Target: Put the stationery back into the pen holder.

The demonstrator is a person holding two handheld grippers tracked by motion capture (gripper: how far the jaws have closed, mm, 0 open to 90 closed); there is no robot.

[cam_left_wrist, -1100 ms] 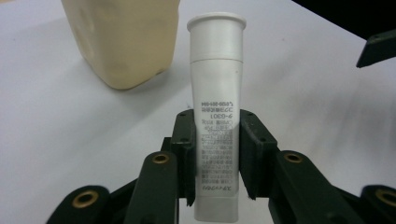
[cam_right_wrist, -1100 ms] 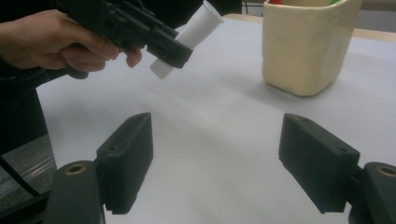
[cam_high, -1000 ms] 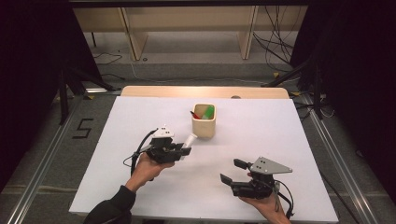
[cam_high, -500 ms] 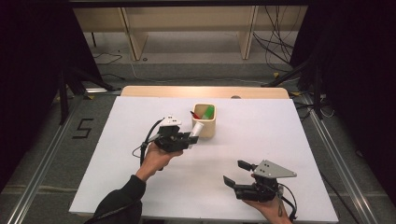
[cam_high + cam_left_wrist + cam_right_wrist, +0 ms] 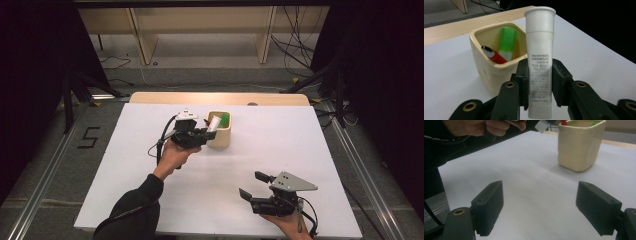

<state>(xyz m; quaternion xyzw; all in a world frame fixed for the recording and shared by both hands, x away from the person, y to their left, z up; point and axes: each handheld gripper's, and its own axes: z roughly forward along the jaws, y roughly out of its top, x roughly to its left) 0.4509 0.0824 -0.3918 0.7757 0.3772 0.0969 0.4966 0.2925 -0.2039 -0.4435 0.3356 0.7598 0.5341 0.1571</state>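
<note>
A white tube (image 5: 540,52) with printed text stands cap-up between the jaws of my left gripper (image 5: 540,85), which is shut on it. In the high view the left gripper (image 5: 206,133) holds the white tube (image 5: 214,123) over the near-left rim of a cream square cup (image 5: 220,136). Inside the cream cup (image 5: 496,72) lie a green item (image 5: 507,42) and a red item with a silver tip (image 5: 495,56). My right gripper (image 5: 252,187) rests low near the table's front right, open, with bare table between its jaws (image 5: 540,207). The cup (image 5: 580,143) stands well beyond it.
The white table (image 5: 125,180) ends at a wooden strip (image 5: 220,98) along the far edge. A person's hand and dark sleeve (image 5: 135,210) reach in from the front left. Rails run along both sides of the table on the floor.
My left gripper has carried the white tube up and to the right, from the table's middle to the cup's rim. The right gripper has stayed put.
</note>
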